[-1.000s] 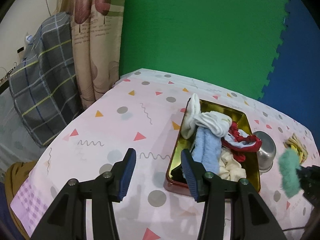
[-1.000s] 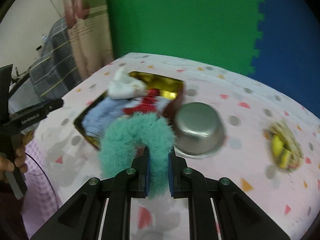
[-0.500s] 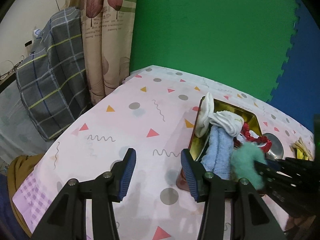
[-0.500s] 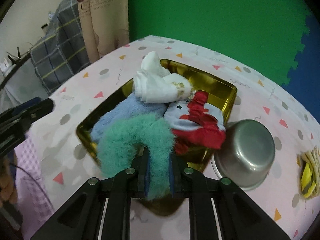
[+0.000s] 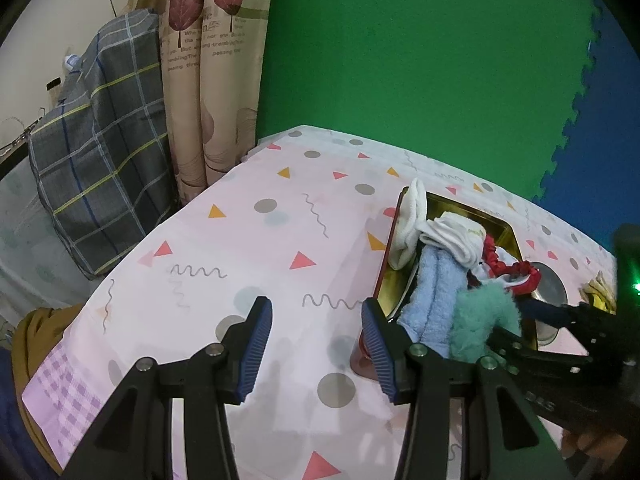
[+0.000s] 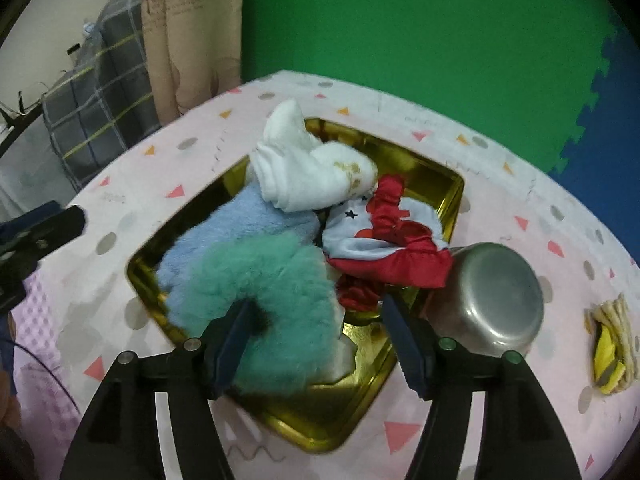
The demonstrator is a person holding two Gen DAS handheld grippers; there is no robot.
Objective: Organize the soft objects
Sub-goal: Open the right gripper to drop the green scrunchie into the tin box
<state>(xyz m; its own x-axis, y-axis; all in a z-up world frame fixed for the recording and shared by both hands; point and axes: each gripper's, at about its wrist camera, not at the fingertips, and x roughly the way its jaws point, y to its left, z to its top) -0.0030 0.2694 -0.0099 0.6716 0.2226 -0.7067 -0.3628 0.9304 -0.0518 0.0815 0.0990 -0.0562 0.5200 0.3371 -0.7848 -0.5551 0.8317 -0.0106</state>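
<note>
A gold metal tray (image 6: 448, 184) on the pink table holds a white sock (image 6: 312, 172), a light blue fluffy cloth (image 6: 240, 224), a red and white cloth (image 6: 388, 232) and a teal fuzzy ring (image 6: 276, 300). My right gripper (image 6: 316, 332) is open right over the teal ring, which lies in the tray's near part between the jaws. In the left wrist view the tray (image 5: 452, 206) and teal ring (image 5: 480, 324) sit at the right. My left gripper (image 5: 316, 344) is open and empty over the table beside the tray's left end.
An upturned steel bowl (image 6: 492, 292) stands against the tray's right side. A yellow and cream woven piece (image 6: 612, 344) lies at the far right. A plaid cushion (image 5: 100, 144) and curtain (image 5: 208, 60) are beyond the table's left edge. A green wall stands behind.
My right gripper carried the teal ring over the tray, lowered it in and opened its jaws. The left gripper stayed open and shifted slightly left of the tray.
</note>
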